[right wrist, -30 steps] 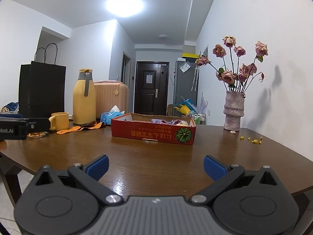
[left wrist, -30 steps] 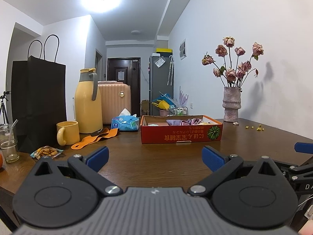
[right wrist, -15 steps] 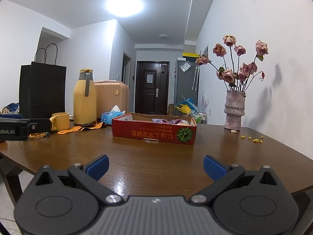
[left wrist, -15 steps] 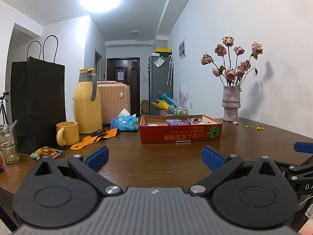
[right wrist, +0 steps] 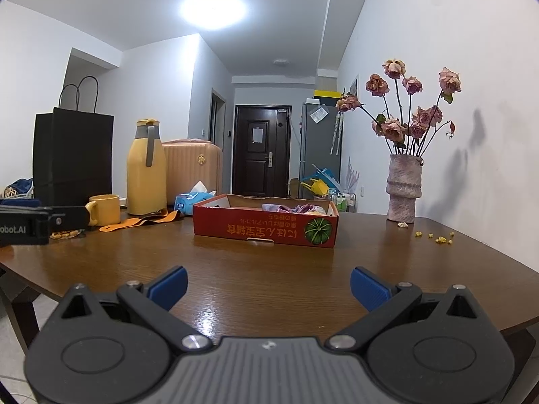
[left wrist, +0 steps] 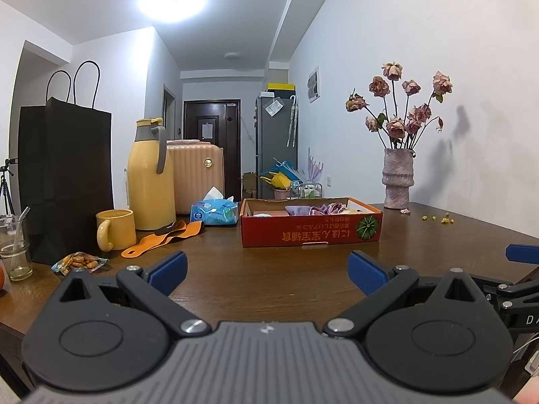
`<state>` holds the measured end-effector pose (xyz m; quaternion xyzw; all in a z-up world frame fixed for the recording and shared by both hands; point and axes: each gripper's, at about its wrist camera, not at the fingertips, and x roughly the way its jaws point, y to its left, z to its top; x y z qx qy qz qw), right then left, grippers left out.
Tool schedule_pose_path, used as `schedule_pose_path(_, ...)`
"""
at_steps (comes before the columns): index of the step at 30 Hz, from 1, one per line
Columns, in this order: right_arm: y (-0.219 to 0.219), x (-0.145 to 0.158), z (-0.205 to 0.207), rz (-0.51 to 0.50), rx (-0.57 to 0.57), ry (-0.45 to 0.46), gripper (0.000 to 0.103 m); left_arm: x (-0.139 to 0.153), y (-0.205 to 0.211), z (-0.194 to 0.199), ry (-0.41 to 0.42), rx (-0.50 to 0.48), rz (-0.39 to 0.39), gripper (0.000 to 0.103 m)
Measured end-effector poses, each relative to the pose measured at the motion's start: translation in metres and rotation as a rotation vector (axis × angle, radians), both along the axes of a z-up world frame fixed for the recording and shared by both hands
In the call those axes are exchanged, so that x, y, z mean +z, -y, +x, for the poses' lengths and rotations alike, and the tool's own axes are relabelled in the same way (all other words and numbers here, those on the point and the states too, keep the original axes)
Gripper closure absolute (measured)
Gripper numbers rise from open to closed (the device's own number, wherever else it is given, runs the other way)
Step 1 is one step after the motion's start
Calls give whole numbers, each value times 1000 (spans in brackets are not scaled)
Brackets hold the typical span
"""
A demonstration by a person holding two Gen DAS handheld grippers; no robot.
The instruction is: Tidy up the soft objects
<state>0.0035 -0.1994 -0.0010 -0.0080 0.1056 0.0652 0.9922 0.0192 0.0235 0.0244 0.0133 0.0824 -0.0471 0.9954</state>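
Observation:
A shallow red cardboard box (left wrist: 310, 232) (right wrist: 262, 229) stands mid-table with purple and pink soft cloths (left wrist: 315, 209) (right wrist: 296, 208) bunched inside. An orange strap (left wrist: 161, 237) (right wrist: 141, 223) lies flat to the box's left. My left gripper (left wrist: 266, 271) is open near the table's front edge, well short of the box, with nothing between its blue pads. My right gripper (right wrist: 267, 286) is likewise open and empty, low over the table's near edge. The other gripper's body shows at the edge of each view.
On the left stand a yellow mug (left wrist: 114, 229), a yellow thermos jug (left wrist: 150, 178), a black paper bag (left wrist: 64, 175), a blue tissue pack (left wrist: 214, 212), a snack packet (left wrist: 79, 262) and a glass (left wrist: 13, 249). A vase of dried roses (left wrist: 397, 181) stands by the right wall.
Both views have shifted only slightly; the grippers stay open and nothing on the table has moved.

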Motion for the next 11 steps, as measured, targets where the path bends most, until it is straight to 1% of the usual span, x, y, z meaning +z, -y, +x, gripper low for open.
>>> schedule_pose_path(8,-1,0,-1,-5,6,4,0,0,-1,-6,30,-9,-15,0)
schedule_pose_path(11,-1,-1,-2,-4,4,5,0,0,-1,-8,29,-19,-18,0)
